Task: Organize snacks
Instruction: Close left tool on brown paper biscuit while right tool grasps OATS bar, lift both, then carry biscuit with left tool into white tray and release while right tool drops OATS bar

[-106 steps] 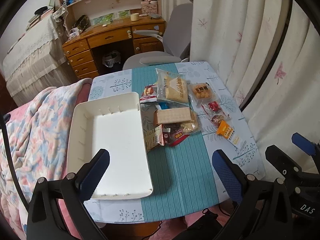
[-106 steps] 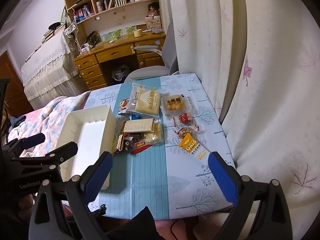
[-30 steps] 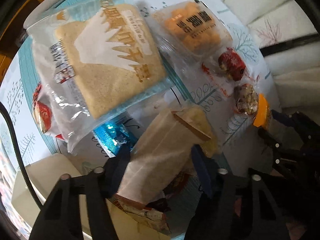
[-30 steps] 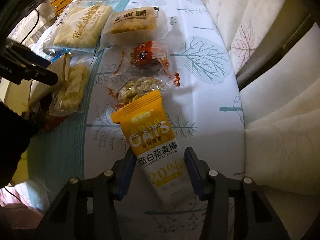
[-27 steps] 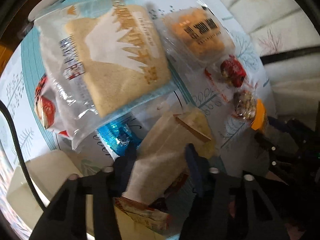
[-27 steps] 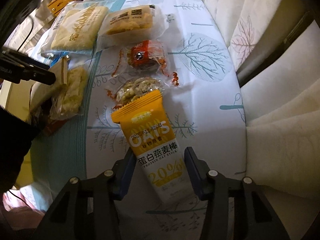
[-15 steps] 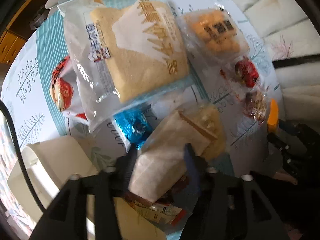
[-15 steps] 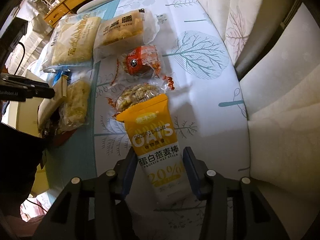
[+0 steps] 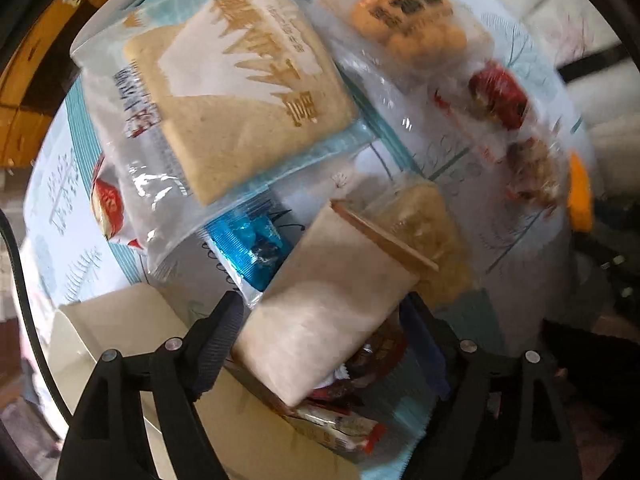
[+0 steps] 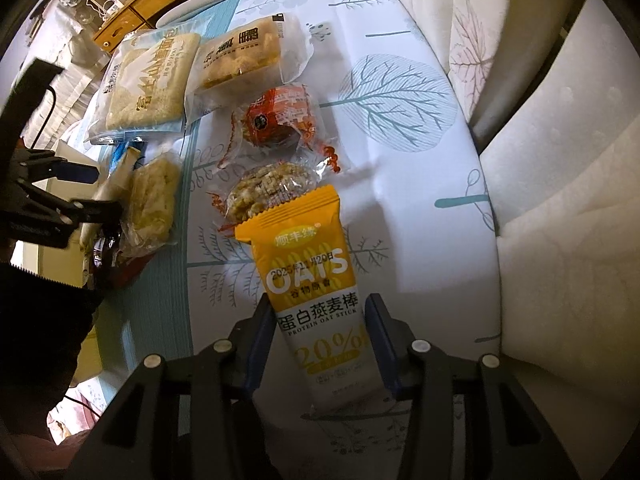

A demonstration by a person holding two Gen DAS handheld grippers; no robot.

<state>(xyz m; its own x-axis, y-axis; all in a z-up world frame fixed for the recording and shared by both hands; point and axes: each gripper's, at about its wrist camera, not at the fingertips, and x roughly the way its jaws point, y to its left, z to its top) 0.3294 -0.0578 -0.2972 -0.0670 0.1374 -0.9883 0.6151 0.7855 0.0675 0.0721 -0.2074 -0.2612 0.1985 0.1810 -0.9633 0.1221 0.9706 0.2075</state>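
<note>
My left gripper (image 9: 320,316) is shut on a tan paper-wrapped snack pack (image 9: 324,304) and holds it tilted above the snack pile, beside the white tray's (image 9: 120,320) corner. My right gripper (image 10: 318,328) is shut on a yellow oat bar packet (image 10: 312,280) and holds it just over the tablecloth. The left gripper also shows at the left of the right wrist view (image 10: 80,192).
On the table lie a large toast bag (image 9: 236,92), an orange pastry pack (image 9: 404,12), a blue wrapper (image 9: 248,248), red and brown wrapped sweets (image 10: 276,116), a clear crisp-cake pack (image 10: 154,200) and red packets (image 9: 348,392). Curtains (image 10: 560,160) hang close at right.
My left gripper has raised the tan pack and shifted slightly towards the tray. My right gripper has lifted the oat bar packet a little; the other snacks lie where they were.
</note>
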